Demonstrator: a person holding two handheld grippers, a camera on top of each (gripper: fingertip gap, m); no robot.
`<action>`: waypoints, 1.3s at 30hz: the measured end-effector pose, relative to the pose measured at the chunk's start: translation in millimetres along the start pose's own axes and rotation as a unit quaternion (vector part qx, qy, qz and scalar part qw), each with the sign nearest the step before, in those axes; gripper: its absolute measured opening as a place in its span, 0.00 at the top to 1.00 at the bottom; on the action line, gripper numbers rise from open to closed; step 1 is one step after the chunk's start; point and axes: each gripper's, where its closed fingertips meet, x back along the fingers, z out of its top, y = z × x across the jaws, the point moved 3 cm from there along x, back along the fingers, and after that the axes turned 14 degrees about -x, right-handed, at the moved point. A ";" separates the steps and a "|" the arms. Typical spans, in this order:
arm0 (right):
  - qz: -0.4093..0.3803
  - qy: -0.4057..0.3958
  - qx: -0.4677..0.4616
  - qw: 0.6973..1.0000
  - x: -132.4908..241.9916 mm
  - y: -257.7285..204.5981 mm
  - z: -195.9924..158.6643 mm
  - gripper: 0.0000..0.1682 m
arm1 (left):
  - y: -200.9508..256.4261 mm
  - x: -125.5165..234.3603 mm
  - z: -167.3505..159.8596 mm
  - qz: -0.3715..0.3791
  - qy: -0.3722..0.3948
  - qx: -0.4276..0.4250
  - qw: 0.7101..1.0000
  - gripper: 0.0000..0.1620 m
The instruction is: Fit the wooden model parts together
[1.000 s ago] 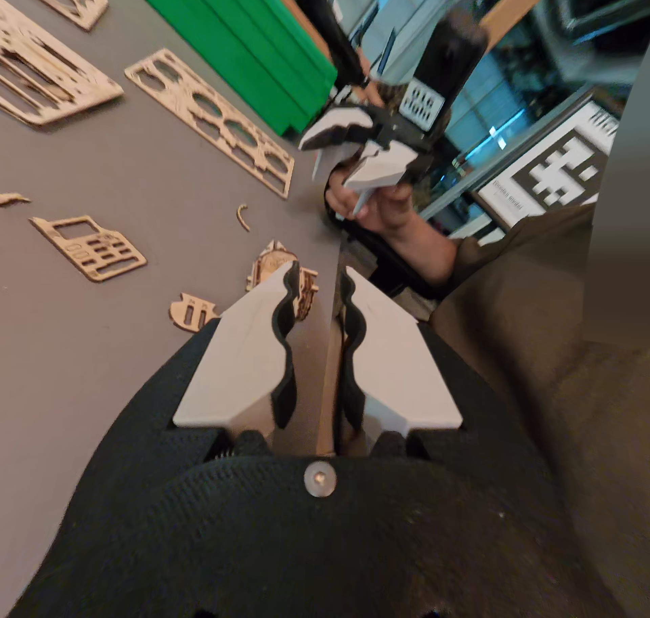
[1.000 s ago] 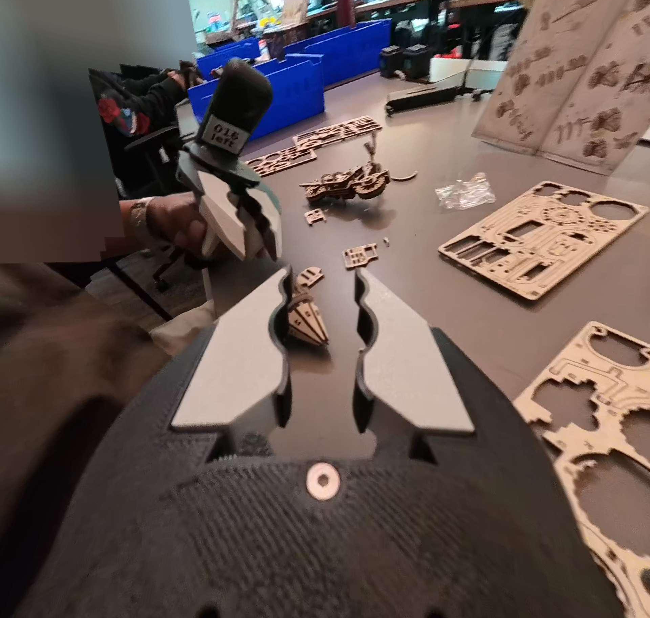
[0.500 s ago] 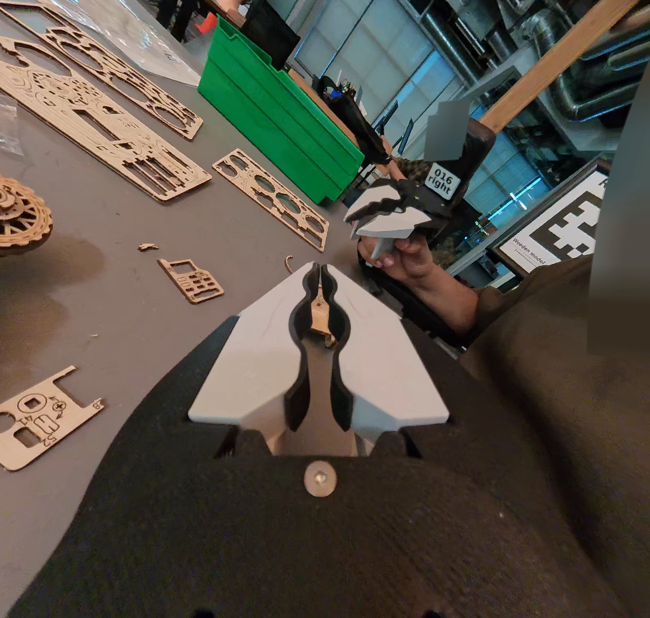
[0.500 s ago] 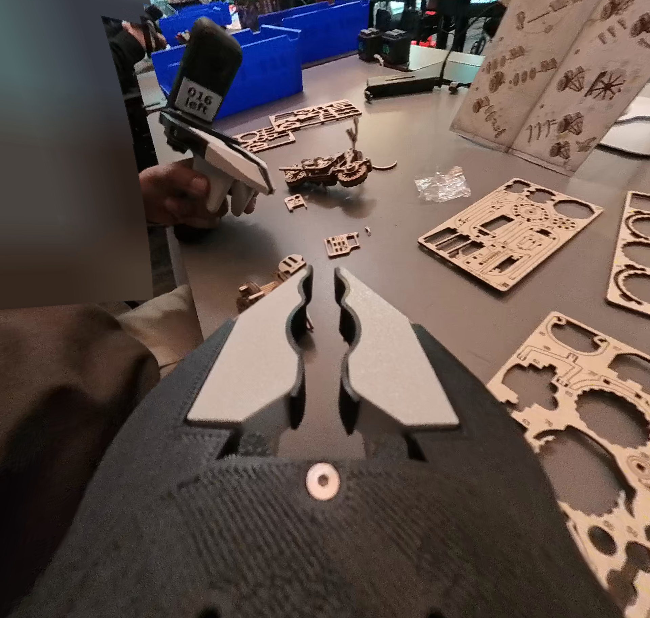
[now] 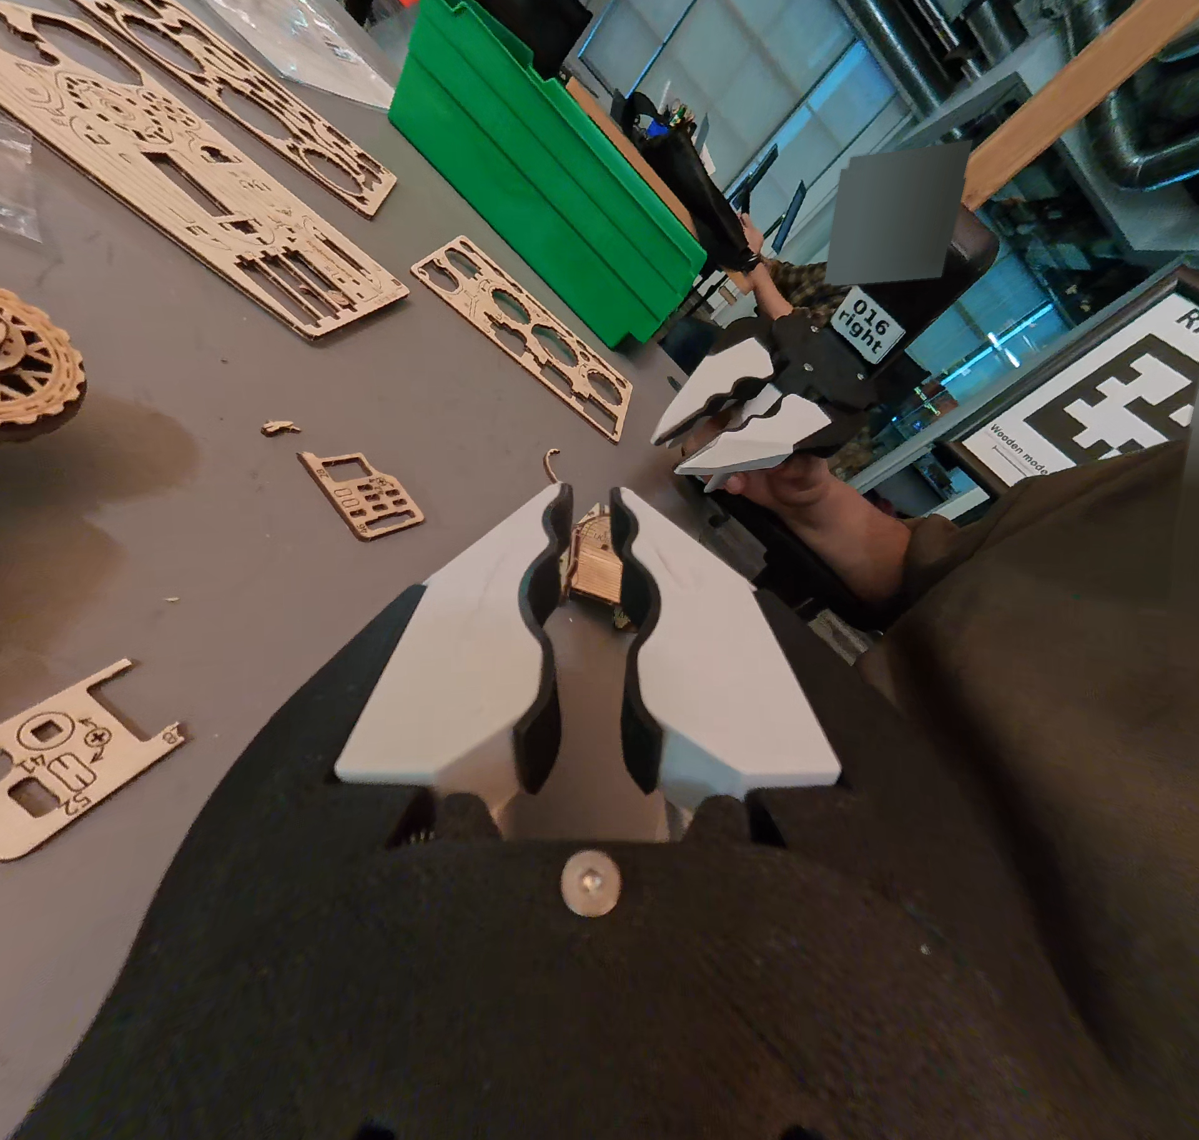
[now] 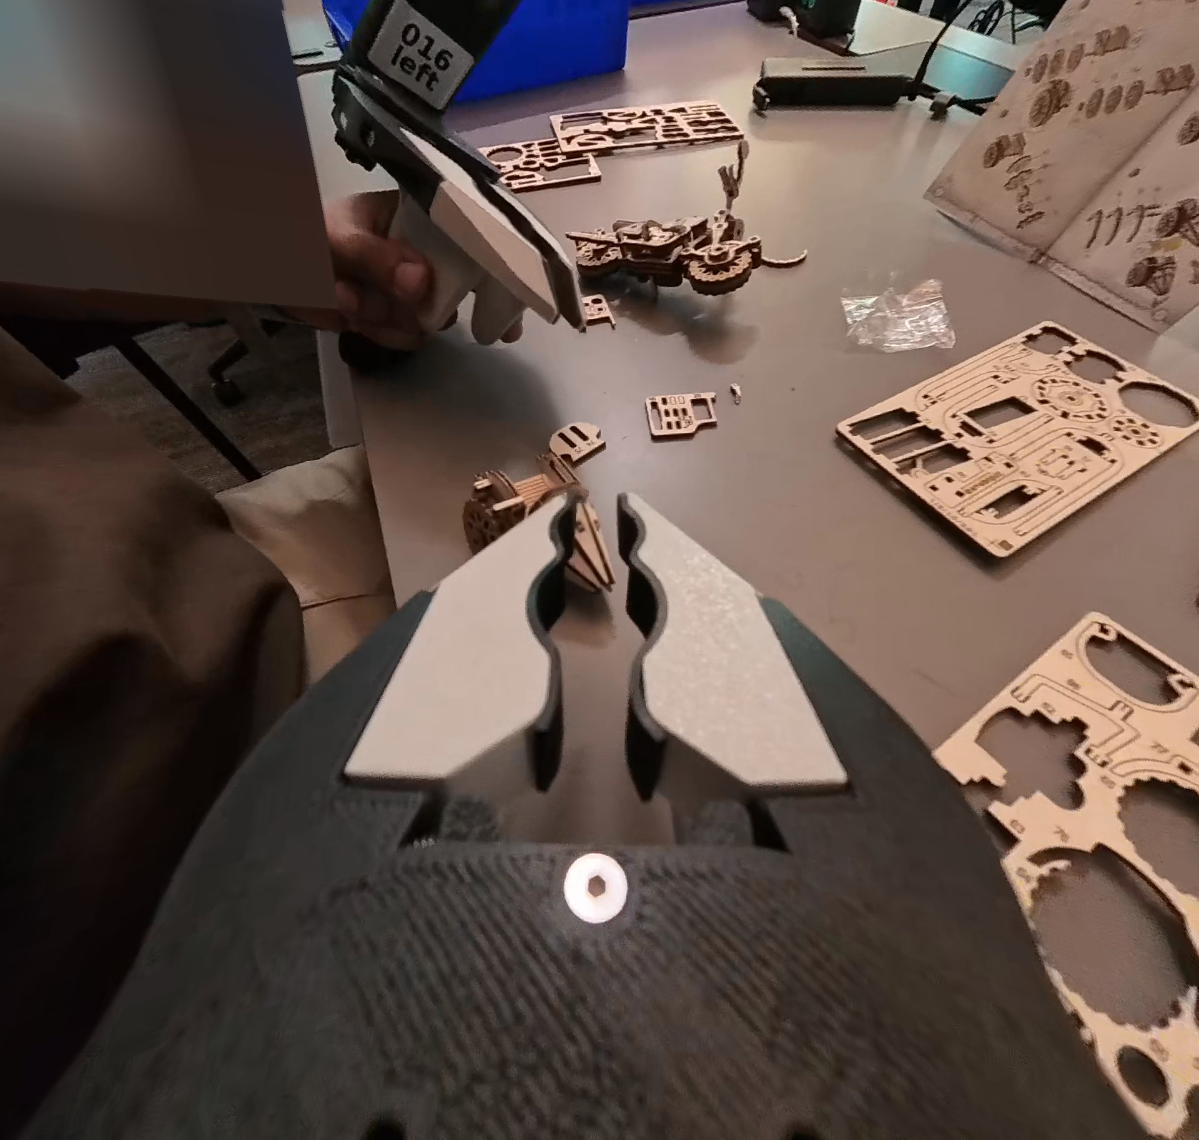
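Observation:
A small, partly built wooden sub-assembly (image 6: 512, 505) lies on the grey table near its edge. My right gripper (image 6: 598, 505) hovers just short of it, jaws a narrow gap apart and empty; part of the piece shows through the gap. My left gripper (image 5: 592, 492) is also narrowly open and empty, and the same sub-assembly (image 5: 593, 564) shows between its fingers, on the table beyond them. In the right wrist view the left gripper (image 6: 571, 311) is held above the table, near a partly built wooden motorcycle (image 6: 662, 252). The right gripper (image 5: 675, 454) hangs past the table edge.
Loose flat parts lie about: a gridded one (image 5: 363, 492), a slotted one (image 5: 65, 758), a rounded one (image 6: 577, 444). Punched-out wooden sheets (image 6: 1012, 434) (image 5: 181, 168) lie around. A green bin (image 5: 538, 155), a blue bin (image 6: 558, 12), a plastic bag (image 6: 898, 314) and an instruction sheet (image 6: 1103, 136) stand farther back. Tip to tip, the grippers are about 8 centimetres apart.
Both grippers narrowed from wide open. The left one nearly shut half a second ago and has opened slightly since. The right gripper moved closer to the sub-assembly.

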 end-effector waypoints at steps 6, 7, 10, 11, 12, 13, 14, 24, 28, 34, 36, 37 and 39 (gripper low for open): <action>-0.016 -0.014 0.022 1.000 -2.4 1.5 -3.6 0.94 | 1.6 -2.0 -1.4 0.000 -0.009 -0.008 1.000 0.87; -0.018 -0.016 0.026 0.999 -2.9 1.3 -4.3 0.94 | 1.3 -2.0 -1.4 0.000 -0.008 -0.006 1.000 0.86; -0.021 -0.021 0.035 0.999 -4.1 0.4 -5.5 0.94 | 0.7 -1.4 -0.9 -0.001 -0.006 -0.002 1.000 0.85; -0.021 -0.022 0.037 0.999 -4.5 0.1 -5.9 0.94 | 0.7 -1.2 -0.8 -0.002 -0.005 -0.001 1.000 0.84; -0.022 -0.024 0.039 0.999 -4.7 0.0 -6.3 0.94 | 1.2 -1.0 -0.5 -0.006 -0.003 -0.001 1.000 0.82; -0.024 -0.025 0.042 0.999 -4.9 0.1 -6.6 0.94 | 1.7 -0.5 0.0 -0.009 -0.001 0.000 1.000 0.80; -0.026 -0.026 0.044 0.998 -4.9 0.2 -6.9 0.94 | 1.8 0.1 0.4 -0.011 0.002 0.001 1.000 0.80; -0.032 -0.028 0.053 0.998 -5.5 0.9 -7.5 0.94 | 3.6 0.5 0.7 -0.017 0.002 -0.003 1.000 0.77; -0.035 -0.022 0.063 0.997 -4.2 -0.4 -5.1 0.95 | 3.6 1.1 1.1 -0.020 0.004 0.000 1.000 0.75; -0.002 0.031 0.100 0.994 5.5 -16.6 9.6 0.98 | 4.0 1.1 1.2 -0.022 0.004 0.000 1.000 0.73; 0.050 0.058 0.110 0.991 10.5 -32.5 15.2 0.98 | 3.7 1.4 1.4 -0.023 0.005 0.002 1.000 0.73; 0.066 0.071 0.114 0.989 13.1 -38.5 18.1 0.97 | 3.5 1.5 1.4 -0.023 0.006 0.004 1.000 0.72; 0.078 0.084 0.127 0.985 16.3 -44.6 21.0 0.97 | 3.1 1.7 1.6 -0.024 0.007 0.006 1.000 0.72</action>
